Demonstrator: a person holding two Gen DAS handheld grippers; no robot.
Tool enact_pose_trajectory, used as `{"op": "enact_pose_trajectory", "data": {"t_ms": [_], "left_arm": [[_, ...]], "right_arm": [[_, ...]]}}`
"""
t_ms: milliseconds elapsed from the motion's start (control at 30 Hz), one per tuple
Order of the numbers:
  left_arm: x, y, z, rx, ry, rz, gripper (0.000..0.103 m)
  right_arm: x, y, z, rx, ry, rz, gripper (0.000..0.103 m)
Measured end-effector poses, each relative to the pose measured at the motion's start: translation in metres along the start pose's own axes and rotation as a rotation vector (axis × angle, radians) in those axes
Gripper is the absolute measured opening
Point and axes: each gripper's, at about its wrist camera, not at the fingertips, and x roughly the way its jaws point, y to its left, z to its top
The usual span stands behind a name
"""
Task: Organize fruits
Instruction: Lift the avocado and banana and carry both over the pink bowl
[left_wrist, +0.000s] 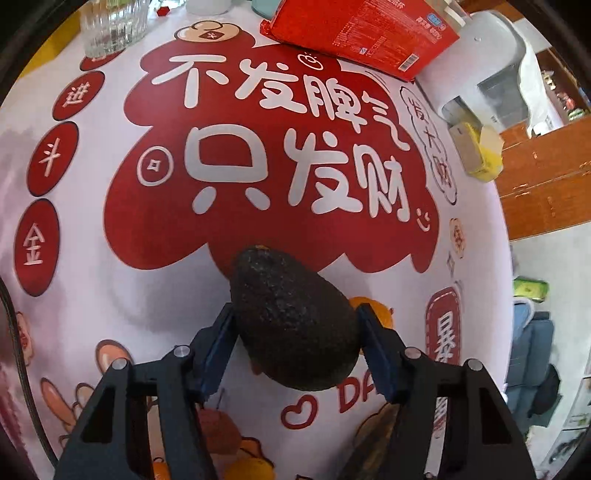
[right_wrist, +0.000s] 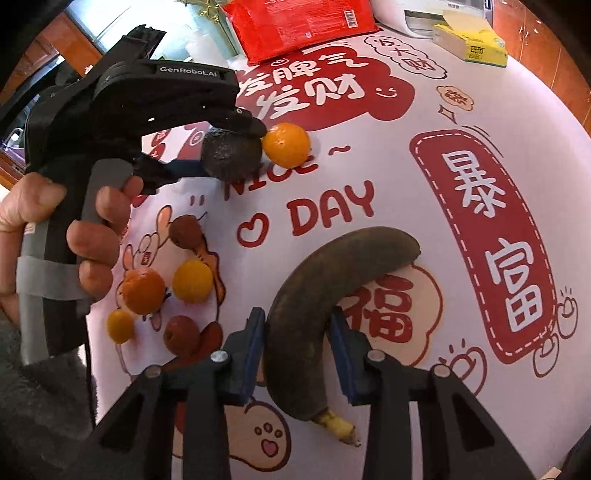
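My left gripper (left_wrist: 295, 314) is shut on a dark avocado (left_wrist: 291, 321) and holds it just above the red and white tablecloth; it also shows in the right wrist view (right_wrist: 231, 157), next to an orange (right_wrist: 286, 144). My right gripper (right_wrist: 297, 321) is shut on a blackened banana (right_wrist: 332, 277) that curves away over the cloth, stem end toward the camera. Several small fruits lie at the left: a brown one (right_wrist: 185, 231), an orange one (right_wrist: 143, 290), a yellow one (right_wrist: 192, 279), a small yellow one (right_wrist: 120, 325) and a red-brown one (right_wrist: 181, 333).
A red packet (right_wrist: 299, 26) lies at the far side of the table, with a yellow tissue box (right_wrist: 469, 44) and a white appliance (left_wrist: 491, 66) to its right. A clear glass (left_wrist: 110, 26) stands at the far left. The table edge (left_wrist: 506, 236) runs along the right.
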Motion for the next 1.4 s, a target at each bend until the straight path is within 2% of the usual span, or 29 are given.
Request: {"op": "enact_pose_trajectory", "data": {"t_ms": [100,267,500,700,900,1133,1233,1400], "left_arm": [[-0.007,-0.001,-0.006,0.018,-0.028,0.025,0.062],[-0.037,-0.003,-0.021,0.061,-0.08,0.019,0.061],[-0.105,-0.009,-0.053,0.148,-0.16,0.02,0.062],[-0.163,0.006,-0.087,0.187,-0.224,0.048,0.062],[-0.222,0.043,-0.109,0.167,-0.303,0.113,0.062],[-0.29,0.108,-0.133,0.091,-0.414,0.217,0.062],[-0.306,0.135,-0.139,0.07,-0.444,0.279,0.062],[-0.317,0.178,-0.146,0.025,-0.444,0.293,0.062]], "right_arm": [[-0.004,-0.003,0.0,0.002,-0.01,0.037,0.035],[-0.011,-0.005,0.001,-0.005,-0.027,0.046,0.035],[-0.035,0.006,0.002,-0.052,-0.084,0.056,0.035],[-0.065,0.034,0.003,-0.138,-0.153,0.05,0.035],[-0.097,0.081,0.007,-0.242,-0.223,0.082,0.035],[-0.127,0.161,0.017,-0.378,-0.303,0.169,0.035],[-0.131,0.195,0.022,-0.424,-0.323,0.207,0.035],[-0.122,0.243,0.031,-0.482,-0.332,0.249,0.035]]}}
